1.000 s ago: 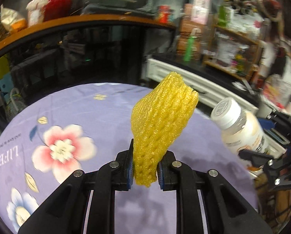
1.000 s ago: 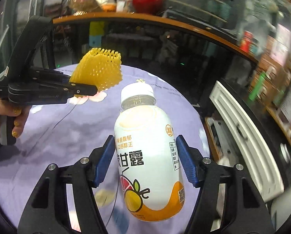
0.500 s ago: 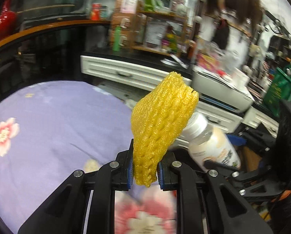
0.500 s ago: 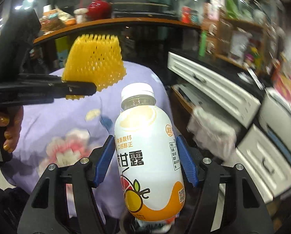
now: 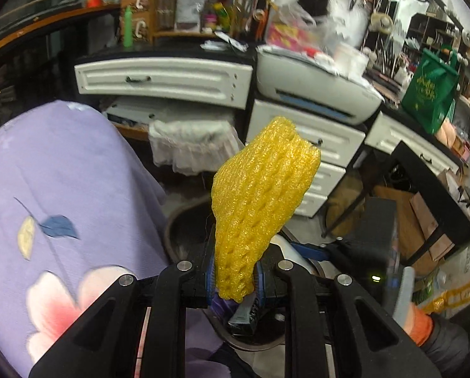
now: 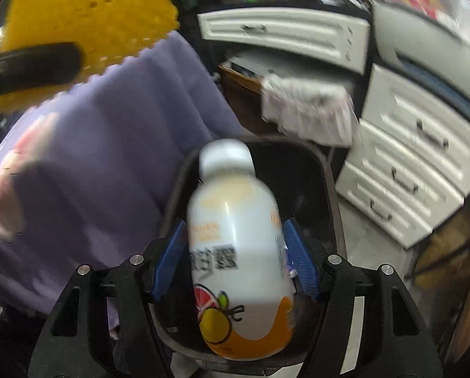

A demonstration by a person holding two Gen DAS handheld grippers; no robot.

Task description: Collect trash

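Observation:
My left gripper (image 5: 234, 278) is shut on a yellow foam fruit net (image 5: 260, 208) that stands up from its jaws; the net also shows in the right wrist view (image 6: 86, 22) at the top left. A white drink bottle (image 6: 238, 252) with an orange label lies between the blue pads of my right gripper (image 6: 235, 263), pointing down into a dark trash bin (image 6: 329, 195). The pads stand slightly off the bottle's sides, and the bottle is blurred. The bin's rim (image 5: 175, 220) shows below the net in the left wrist view, beside the table.
A purple flowered tablecloth (image 5: 61, 189) covers the table at the left, its edge hanging next to the bin. White drawer cabinets (image 6: 408, 157) and a printer (image 5: 313, 85) stand behind. A white cloth (image 5: 190, 145) hangs from a shelf. A black frame (image 5: 436, 189) is at the right.
Both grippers swung right, off the table to above the trash bin. The right jaws opened slightly and the bottle tilted and blurred between them. The net stays clamped.

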